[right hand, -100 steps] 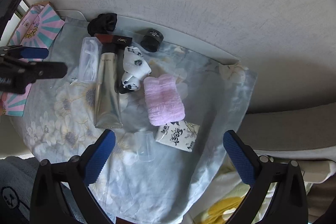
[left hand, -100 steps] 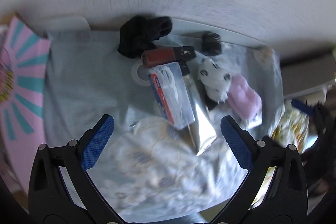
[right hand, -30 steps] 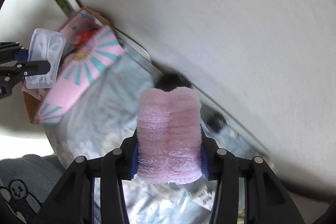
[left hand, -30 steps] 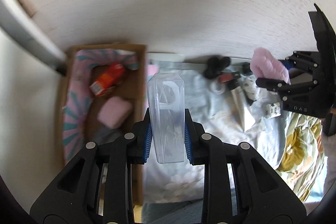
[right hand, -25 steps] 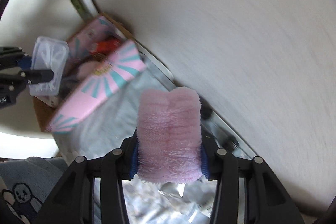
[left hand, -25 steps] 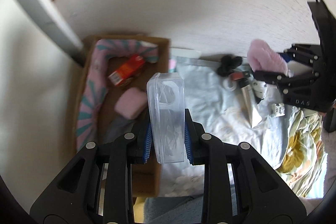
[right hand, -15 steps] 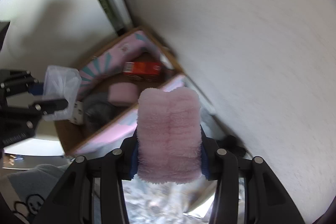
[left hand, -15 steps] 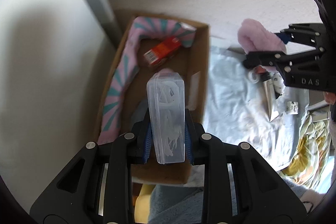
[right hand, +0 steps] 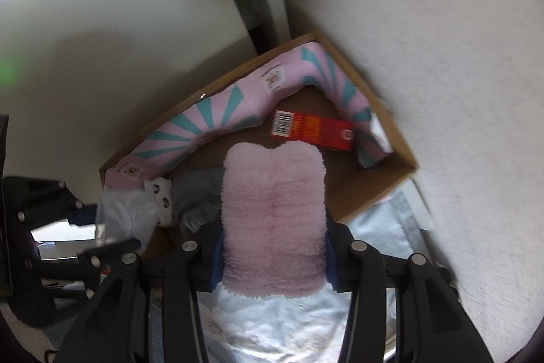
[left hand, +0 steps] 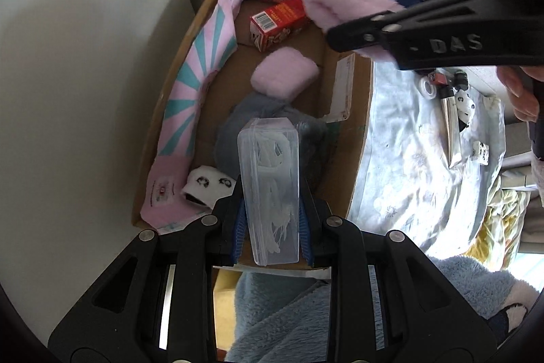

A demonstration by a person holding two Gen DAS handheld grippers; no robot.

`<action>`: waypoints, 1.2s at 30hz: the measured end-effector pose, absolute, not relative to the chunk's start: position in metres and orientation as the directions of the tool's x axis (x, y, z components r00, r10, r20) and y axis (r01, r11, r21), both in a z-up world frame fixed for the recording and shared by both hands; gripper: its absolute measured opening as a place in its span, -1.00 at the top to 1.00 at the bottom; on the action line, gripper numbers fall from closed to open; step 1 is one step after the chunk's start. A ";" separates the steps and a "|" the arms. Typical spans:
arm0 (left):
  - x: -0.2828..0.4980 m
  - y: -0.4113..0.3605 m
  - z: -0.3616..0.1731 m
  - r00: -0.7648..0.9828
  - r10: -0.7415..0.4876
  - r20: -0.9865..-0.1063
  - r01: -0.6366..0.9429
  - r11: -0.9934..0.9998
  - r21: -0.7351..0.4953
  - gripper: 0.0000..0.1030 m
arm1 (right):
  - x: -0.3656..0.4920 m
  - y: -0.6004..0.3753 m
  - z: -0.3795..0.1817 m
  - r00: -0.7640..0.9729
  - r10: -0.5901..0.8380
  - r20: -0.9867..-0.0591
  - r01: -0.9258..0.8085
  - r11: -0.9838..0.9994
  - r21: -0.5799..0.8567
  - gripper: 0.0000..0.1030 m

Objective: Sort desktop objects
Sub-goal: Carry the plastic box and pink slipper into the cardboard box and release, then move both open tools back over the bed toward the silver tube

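My left gripper (left hand: pixel 270 227) is shut on a clear plastic case (left hand: pixel 270 189) of white floss picks, held above the near end of an open cardboard box (left hand: pixel 360 138). My right gripper (right hand: pixel 273 256) is shut on a fluffy pink cloth roll (right hand: pixel 273 213), hanging over the box's far end; from the left wrist view the same roll (left hand: pixel 340 2) and the right gripper (left hand: pixel 357 33) show at the upper right. In the box lie a red carton (left hand: pixel 278 19), a second pink fluffy pad (left hand: pixel 284 77), a grey cloth (left hand: pixel 244 121) and a white panda-print piece (left hand: pixel 207 184).
A pink-and-teal striped flap (left hand: pixel 210 46) lines the box's left wall. Right of the box a pale floral cloth (left hand: pixel 418 165) carries a silver tube (left hand: pixel 452 128), a tape ring (left hand: pixel 426 87) and small items. A white wall (left hand: pixel 85 56) stands left. Blue fleece (left hand: pixel 282 312) lies below.
Both grippers have swung left from over the floral cloth to above the cardboard box, each keeping its load. The right gripper now sits much closer to the left one.
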State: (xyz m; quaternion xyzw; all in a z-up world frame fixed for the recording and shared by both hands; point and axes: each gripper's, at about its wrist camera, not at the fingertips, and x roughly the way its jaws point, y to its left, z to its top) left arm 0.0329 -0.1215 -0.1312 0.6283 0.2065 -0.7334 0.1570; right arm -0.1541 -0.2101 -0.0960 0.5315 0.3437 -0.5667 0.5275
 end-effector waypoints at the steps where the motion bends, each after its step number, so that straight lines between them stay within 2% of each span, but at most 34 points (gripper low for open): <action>1: 0.032 -0.121 -0.132 -0.161 0.030 -0.987 0.490 -0.865 -0.106 0.55 | -0.152 -0.214 -0.099 0.121 -0.226 -0.967 0.964 -0.205 0.168 0.18; 11: 0.030 -0.125 -0.134 -0.162 0.030 -0.986 0.476 -0.873 -0.104 0.55 | -0.144 -0.228 -0.109 0.095 -0.186 -0.978 0.972 -0.193 0.131 0.18; 15: 0.022 -0.117 -0.121 -0.242 0.057 -0.969 0.407 -0.900 -0.155 0.51 | -0.145 -0.227 -0.111 0.086 -0.178 -0.980 0.973 -0.197 0.121 0.14; 16: 0.021 -0.116 -0.120 -0.239 0.048 -0.970 0.399 -0.906 -0.143 0.34 | -0.146 -0.227 -0.109 0.100 -0.180 -0.979 0.971 -0.197 0.135 0.06; 17: 0.020 -0.114 -0.119 -0.228 0.023 -0.973 0.389 -0.914 -0.112 -0.11 | -0.146 -0.228 -0.110 0.123 -0.175 -0.977 0.968 -0.195 0.157 -0.02; 18: 0.018 -0.112 -0.117 -0.215 -0.030 -0.976 0.382 -0.922 -0.056 -0.43 | -0.147 -0.228 -0.110 0.131 -0.173 -0.976 0.966 -0.198 0.164 -0.29; 19: 0.018 -0.111 -0.115 -0.214 -0.072 -0.974 0.382 -0.924 -0.015 -0.95 | -0.147 -0.227 -0.110 0.123 -0.173 -0.977 0.965 -0.208 0.159 -0.67; 20: 0.019 -0.111 -0.113 -0.225 -0.100 -0.969 0.384 -0.923 0.006 -0.99 | -0.147 -0.226 -0.109 0.112 -0.183 -0.977 0.965 -0.214 0.150 -0.80; 21: 0.019 -0.112 -0.110 -0.238 -0.109 -0.965 0.384 -0.923 0.009 -0.99 | -0.148 -0.225 -0.107 0.100 -0.198 -0.975 0.966 -0.216 0.143 -0.95; 22: 0.020 -0.113 -0.109 -0.243 -0.097 -0.965 0.385 -0.923 -0.004 -0.99 | -0.149 -0.224 -0.105 0.083 -0.211 -0.974 0.966 -0.223 0.131 -0.99; 31: 0.020 -0.114 -0.104 -0.258 -0.112 -0.960 0.406 -0.914 -0.003 -0.99 | -0.164 -0.204 -0.094 -0.003 -0.242 -0.970 0.950 -0.304 0.073 -0.99; 36: 0.011 -0.091 -0.086 -0.293 -0.146 -0.945 0.317 -0.947 0.048 -0.99 | -0.166 -0.180 -0.088 0.009 -0.292 -0.956 0.935 -0.337 0.112 -0.99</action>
